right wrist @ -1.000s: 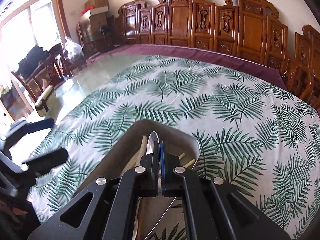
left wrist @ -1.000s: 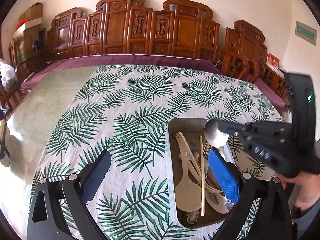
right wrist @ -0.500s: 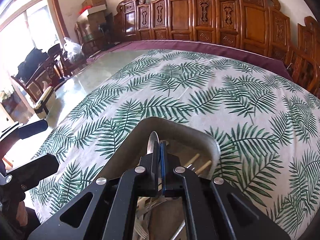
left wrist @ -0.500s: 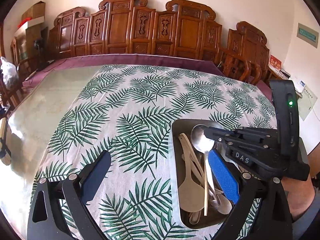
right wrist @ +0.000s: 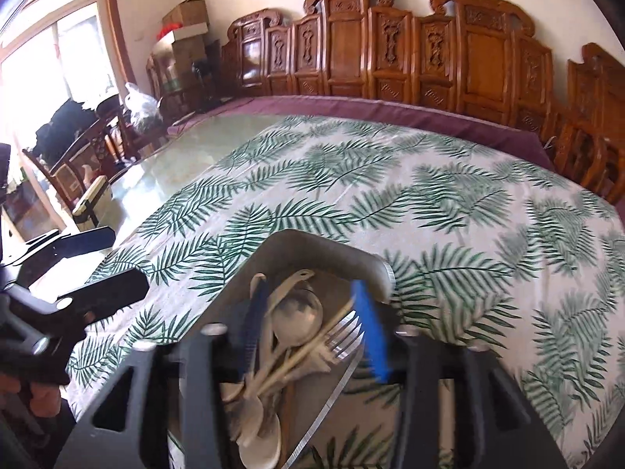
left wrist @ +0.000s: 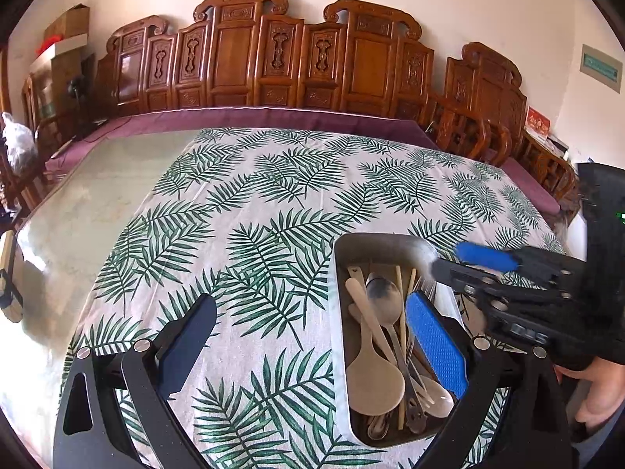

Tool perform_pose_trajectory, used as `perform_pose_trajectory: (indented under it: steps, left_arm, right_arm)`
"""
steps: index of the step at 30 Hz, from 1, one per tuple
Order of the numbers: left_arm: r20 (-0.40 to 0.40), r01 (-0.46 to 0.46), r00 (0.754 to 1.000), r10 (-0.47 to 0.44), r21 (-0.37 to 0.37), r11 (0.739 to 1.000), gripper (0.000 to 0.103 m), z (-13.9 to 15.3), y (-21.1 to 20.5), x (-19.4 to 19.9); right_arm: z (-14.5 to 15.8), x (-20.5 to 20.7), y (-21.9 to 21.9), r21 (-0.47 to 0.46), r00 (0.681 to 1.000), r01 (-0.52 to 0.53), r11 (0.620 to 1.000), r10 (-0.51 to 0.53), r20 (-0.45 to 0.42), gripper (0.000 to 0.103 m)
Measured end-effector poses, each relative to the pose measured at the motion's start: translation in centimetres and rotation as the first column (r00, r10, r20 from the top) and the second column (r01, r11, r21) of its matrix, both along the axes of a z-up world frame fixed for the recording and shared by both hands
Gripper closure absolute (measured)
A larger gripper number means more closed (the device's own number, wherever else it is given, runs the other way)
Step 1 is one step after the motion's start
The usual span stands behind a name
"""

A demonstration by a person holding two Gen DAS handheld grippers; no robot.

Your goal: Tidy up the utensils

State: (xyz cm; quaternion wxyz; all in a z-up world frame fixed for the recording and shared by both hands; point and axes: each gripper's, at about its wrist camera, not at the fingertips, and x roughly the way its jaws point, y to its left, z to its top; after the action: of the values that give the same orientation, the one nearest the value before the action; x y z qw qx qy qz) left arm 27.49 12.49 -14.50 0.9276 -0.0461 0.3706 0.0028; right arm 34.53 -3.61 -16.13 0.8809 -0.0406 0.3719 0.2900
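Note:
A grey metal tray (left wrist: 343, 246) sits on the palm-leaf tablecloth (left wrist: 250, 234) and holds wooden spoons, chopsticks, forks and a metal spoon (left wrist: 384, 297). The metal spoon lies on top of the pile; it also shows in the right wrist view (right wrist: 299, 314) inside the tray (right wrist: 312, 246). My right gripper (right wrist: 312, 336) is open and empty just above the tray; from the left wrist view it shows at the tray's right side (left wrist: 455, 262). My left gripper (left wrist: 312, 336) is open and empty, its right finger over the tray.
Carved wooden chairs (left wrist: 273, 58) line the far side of the table. Bare glass tabletop (left wrist: 90, 195) lies left of the cloth. A window, chairs and boxes (right wrist: 183, 19) stand at the left in the right wrist view.
My right gripper has opened and let go of the metal spoon, which now lies in the tray. The right gripper has drawn back to the tray's right side.

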Motion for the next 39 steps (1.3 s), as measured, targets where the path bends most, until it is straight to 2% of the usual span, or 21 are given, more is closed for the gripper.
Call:
perform_pose_trajectory:
  steps: [1,3,6,13,20,29,32,35,39]
  left_arm:
    - [0.004,-0.001,1.000,0.001,0.002,1.000,0.009,0.0,-0.1,-0.1]
    - [0.011,-0.003,1.000,0.003,0.007,1.000,0.009,0.2,-0.2,-0.2]
    - [0.020,-0.006,1.000,0.006,0.008,1.000,0.008,0.4,-0.5,-0.4]
    - [0.020,-0.012,1.000,0.011,0.045,0.999,0.008,0.7,-2.0,-1.1]
    - [0.006,-0.009,1.000,0.008,0.092,0.996,0.008,1.2,-4.1,-2.8]
    - [-0.025,0.022,0.999,-0.020,0.112,0.993,0.008,2.5,-8.2,-8.3]
    - [-0.031,0.033,0.999,-0.030,0.096,0.995,0.008,2.9,-9.5,-10.0]
    - [-0.024,0.047,0.999,-0.045,0.089,0.995,0.008,3.6,-10.7,-11.7]
    - [-0.003,0.064,0.998,-0.064,0.122,0.991,0.008,4.7,-12.5,-13.8]
  right_arm:
    - [0.3,-0.5,-0.6,0.004,1.000,0.016,1.000,-0.016,0.012,0.038]
    - [0.5,-1.1,-1.5,0.002,0.999,0.043,0.999,-0.043,0.025,0.020]
    - [0.7,-2.2,-2.9,-0.012,0.993,0.103,0.995,-0.103,0.053,0.003]
    - [0.2,-4.2,-5.8,-0.031,0.984,0.172,0.985,-0.170,0.042,0.003]
    - [1.0,-7.5,-8.8,-0.022,0.975,0.217,0.976,-0.216,0.048,0.003]
    - [3.3,-13.5,-13.3,0.001,0.957,0.286,0.958,-0.285,0.058,0.003]
    - [4.2,-15.8,-14.8,0.014,0.949,0.309,0.951,-0.310,0.065,0.003]
    - [4.9,-17.8,-16.0,0.020,0.941,0.329,0.944,-0.330,0.071,0.003]
    - [5.9,-20.3,-17.6,0.037,0.929,0.360,0.932,-0.362,0.077,0.003]
